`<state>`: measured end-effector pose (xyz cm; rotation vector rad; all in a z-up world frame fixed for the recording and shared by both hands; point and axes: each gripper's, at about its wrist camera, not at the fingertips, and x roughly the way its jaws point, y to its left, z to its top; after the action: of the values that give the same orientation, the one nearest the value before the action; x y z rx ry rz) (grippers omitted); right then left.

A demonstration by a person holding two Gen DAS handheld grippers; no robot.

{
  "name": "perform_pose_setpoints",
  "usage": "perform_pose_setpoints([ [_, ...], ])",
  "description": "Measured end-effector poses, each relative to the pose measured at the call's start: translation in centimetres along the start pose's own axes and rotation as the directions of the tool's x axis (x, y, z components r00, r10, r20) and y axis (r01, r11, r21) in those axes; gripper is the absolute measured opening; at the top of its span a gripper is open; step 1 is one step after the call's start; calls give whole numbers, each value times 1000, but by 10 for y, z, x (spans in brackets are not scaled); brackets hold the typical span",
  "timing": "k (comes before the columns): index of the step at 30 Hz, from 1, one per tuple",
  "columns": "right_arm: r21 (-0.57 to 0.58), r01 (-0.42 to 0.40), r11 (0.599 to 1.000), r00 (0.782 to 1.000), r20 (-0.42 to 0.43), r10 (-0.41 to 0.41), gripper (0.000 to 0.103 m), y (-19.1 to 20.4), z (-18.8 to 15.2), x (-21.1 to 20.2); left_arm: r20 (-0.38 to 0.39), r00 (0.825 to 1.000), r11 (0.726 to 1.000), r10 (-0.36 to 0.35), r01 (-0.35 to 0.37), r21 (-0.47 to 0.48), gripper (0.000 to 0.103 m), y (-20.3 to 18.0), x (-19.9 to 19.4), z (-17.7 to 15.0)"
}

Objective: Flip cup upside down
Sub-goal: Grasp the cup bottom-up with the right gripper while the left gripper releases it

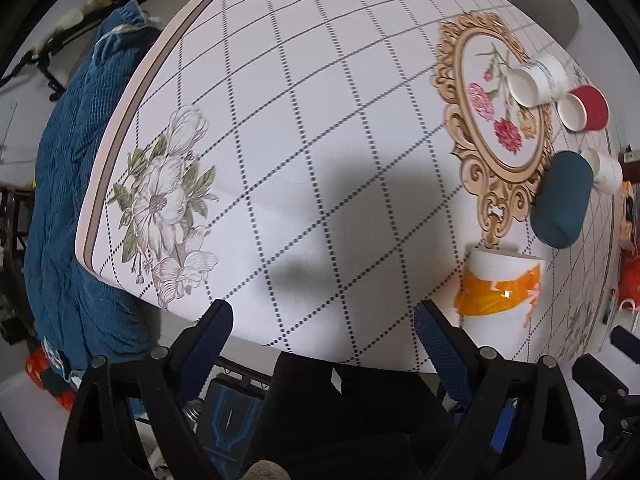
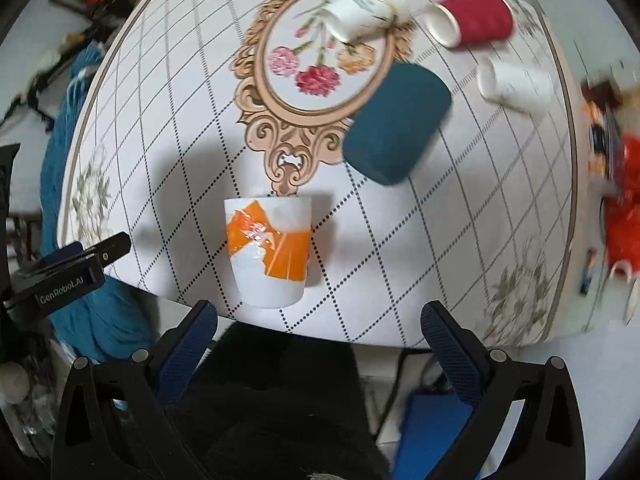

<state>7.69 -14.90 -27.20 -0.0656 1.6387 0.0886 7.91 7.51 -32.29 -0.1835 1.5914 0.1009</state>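
A white cup with an orange pattern (image 2: 269, 251) lies on its side near the table's front edge, mouth facing away. It also shows in the left wrist view (image 1: 498, 288) at the right. My right gripper (image 2: 320, 320) is open and empty, just short of the cup's base, over the table edge. My left gripper (image 1: 324, 320) is open and empty, left of the cup, over the front edge. The left gripper's side shows in the right wrist view (image 2: 72, 268).
On the patterned tablecloth (image 2: 180, 140) beyond the orange cup lie a dark teal cup (image 2: 396, 124), a white floral cup (image 2: 364, 6), a red cup (image 2: 470, 18) and a small white cup (image 2: 516, 82). A blue cloth (image 1: 80, 160) hangs left of the table.
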Motion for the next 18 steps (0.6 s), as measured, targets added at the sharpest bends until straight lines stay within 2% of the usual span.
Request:
perform_pose_setpoints([
  [3, -102, 60, 993, 998, 2, -60, 103, 16, 7, -4, -4, 1000, 1000, -9, 9, -14, 93, 8, 5, 0],
  [5, -215, 115, 970, 993, 10, -115, 103, 31, 11, -4, -4, 1000, 1000, -9, 9, -16, 93, 13, 8, 0],
  [7, -371, 199, 907, 980, 56, -193, 103, 51, 11, -4, -5, 1000, 1000, 0, 0, -13, 93, 15, 13, 1],
  [8, -456, 247, 855, 969, 98, -228, 103, 61, 10, -4, -7, 1000, 1000, 8, -8, -11, 93, 16, 15, 0],
  [9, -566, 304, 766, 952, 155, -263, 103, 74, 6, -3, -10, 1000, 1000, 18, -18, -7, 93, 15, 19, 1],
  [11, -732, 422, 534, 901, 276, -335, 103, 95, -9, 4, -18, 999, 999, 35, -35, 6, 93, 13, 27, 1],
  [13, -832, 503, 235, 834, 396, -383, 103, 109, -26, 20, -24, 999, 999, 43, -42, 20, 93, 10, 33, 1],
  [14, -849, 521, 89, 801, 451, -394, 103, 113, -37, 28, -27, 999, 999, 46, -45, 27, 93, 8, 36, 1],
  [15, -847, 527, -74, 767, 511, -389, 103, 115, -49, 38, -28, 998, 998, 48, -47, 32, 93, 7, 38, 2],
  [16, -833, 520, -189, 746, 550, -375, 103, 115, -59, 46, -29, 998, 998, 51, -50, 37, 93, 6, 41, 2],
  [17, -802, 498, -329, 725, 593, -351, 103, 113, -71, 55, -31, 998, 998, 55, -54, 38, 93, 4, 43, 2],
  [18, -777, 483, -403, 713, 617, -334, 103, 111, -76, 61, -33, 998, 998, 57, -55, 40, 93, 4, 46, 3],
])
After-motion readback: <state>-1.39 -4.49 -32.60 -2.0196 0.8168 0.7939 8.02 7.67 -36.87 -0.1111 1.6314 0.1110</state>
